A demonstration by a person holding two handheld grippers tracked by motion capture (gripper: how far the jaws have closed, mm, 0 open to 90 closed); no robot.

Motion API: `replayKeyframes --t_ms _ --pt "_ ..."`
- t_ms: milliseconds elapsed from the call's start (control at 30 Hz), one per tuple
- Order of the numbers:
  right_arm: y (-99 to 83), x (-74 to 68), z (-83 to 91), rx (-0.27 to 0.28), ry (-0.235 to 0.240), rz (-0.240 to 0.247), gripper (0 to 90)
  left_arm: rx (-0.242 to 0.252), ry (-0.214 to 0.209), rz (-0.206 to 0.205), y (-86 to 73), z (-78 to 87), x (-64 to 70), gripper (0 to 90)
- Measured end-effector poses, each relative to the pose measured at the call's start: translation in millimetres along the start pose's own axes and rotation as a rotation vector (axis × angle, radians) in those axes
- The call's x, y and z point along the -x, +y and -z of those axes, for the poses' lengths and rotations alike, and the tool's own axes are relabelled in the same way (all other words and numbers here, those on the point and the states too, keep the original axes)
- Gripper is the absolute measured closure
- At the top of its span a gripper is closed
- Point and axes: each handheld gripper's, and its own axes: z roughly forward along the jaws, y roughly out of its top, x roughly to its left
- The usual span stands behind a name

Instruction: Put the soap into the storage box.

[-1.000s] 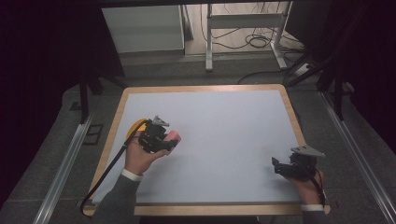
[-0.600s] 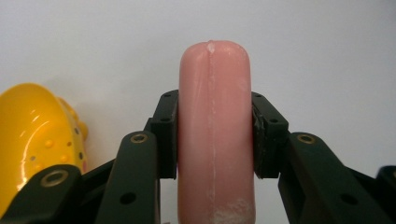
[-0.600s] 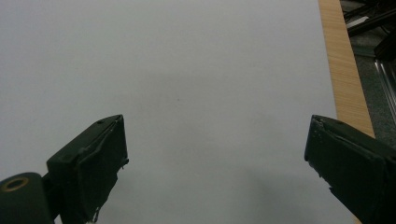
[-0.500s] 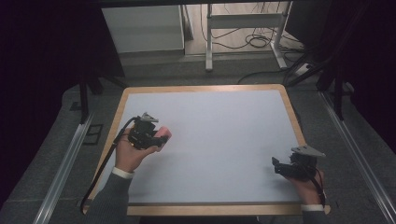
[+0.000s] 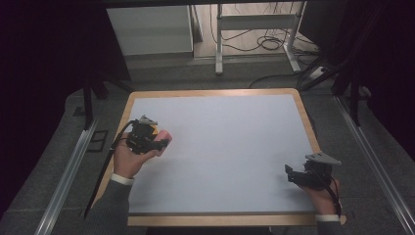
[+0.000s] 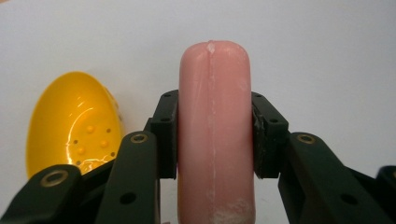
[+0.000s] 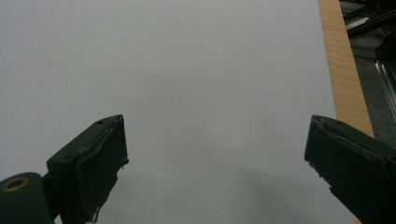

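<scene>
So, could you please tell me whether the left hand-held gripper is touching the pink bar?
Touching. The left gripper view shows the left hand-held gripper with both pads pressed against the pink bar.

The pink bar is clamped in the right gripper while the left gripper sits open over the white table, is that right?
Not quite: the sides are swapped. The left gripper view shows the left gripper shut on the pink bar, with a yellow scoop beside it. The right gripper is the open one, over the white table, as the right gripper view shows.
</scene>
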Motion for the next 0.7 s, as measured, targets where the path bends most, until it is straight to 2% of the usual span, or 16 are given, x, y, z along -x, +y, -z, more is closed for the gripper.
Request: replayKeyframes --t_ms 133,267,367,700 --pt "0.0 0.2 0.1 0.001 0.001 -0.001 5.6 0.007 0.015 0.015 -0.8 1.6 -5.9 60.2" --pt "-0.1 0.1 -0.2 0.0 0.001 0.001 5.6 -0.003 0.021 0.03 -1.2 2.0 -13.6 60.1" --pt "-0.1 0.0 0.0 -0.002 0.001 0.002 5.6 -0.01 0.04 0.044 -0.6 2.4 -20.1 60.2" --pt "-0.2 -0.1 -0.1 -0.002 0.0 0.003 5.6 -0.009 0.063 0.062 0.9 7.5 -34.8 60.1"
